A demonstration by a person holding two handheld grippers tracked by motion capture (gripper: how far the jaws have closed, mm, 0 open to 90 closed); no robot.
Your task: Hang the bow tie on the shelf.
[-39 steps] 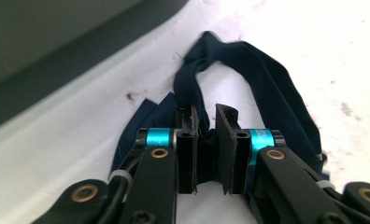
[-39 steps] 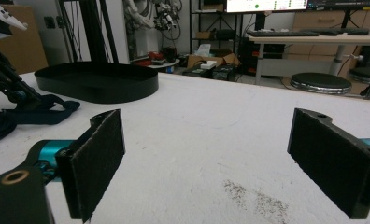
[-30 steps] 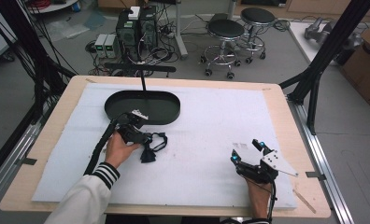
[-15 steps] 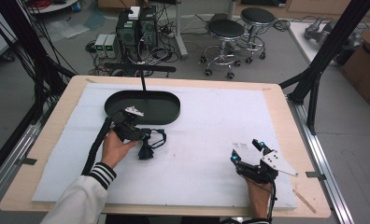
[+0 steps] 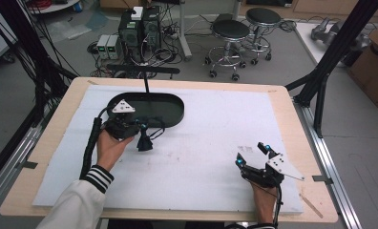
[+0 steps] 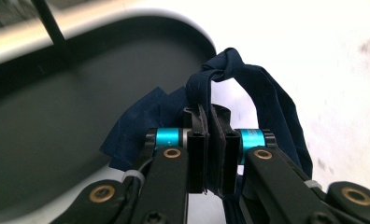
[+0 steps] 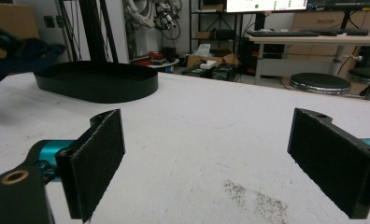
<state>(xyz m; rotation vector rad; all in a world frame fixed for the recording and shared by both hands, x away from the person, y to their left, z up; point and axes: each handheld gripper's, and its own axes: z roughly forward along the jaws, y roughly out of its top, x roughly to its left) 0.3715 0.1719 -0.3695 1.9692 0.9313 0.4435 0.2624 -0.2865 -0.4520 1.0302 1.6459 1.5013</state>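
Note:
A dark blue cloth (image 6: 267, 102), knotted and looped, is pinched between the pads of my left gripper (image 6: 210, 116). In the high view that left gripper (image 5: 140, 128) is held at the near rim of a black oval tray (image 5: 170, 102), and the cloth (image 5: 144, 141) dangles from it above the white mat. The tray's floor (image 6: 57, 116) lies just beyond the jaws at the left. My right gripper (image 5: 252, 153) rests low at the front right of the table. It is open, with nothing between its pads (image 7: 99, 158).
A white mat (image 5: 211, 138) covers the wooden table. A thin black post (image 5: 146, 86) rises at the tray's far side. Stools (image 5: 230, 31) and computer boxes stand on the floor beyond the table. A faint dark smudge (image 7: 253, 196) marks the mat near the right gripper.
My left hand has risen and moved up toward the tray, carrying the cloth off the mat. The right hand has stayed where it was.

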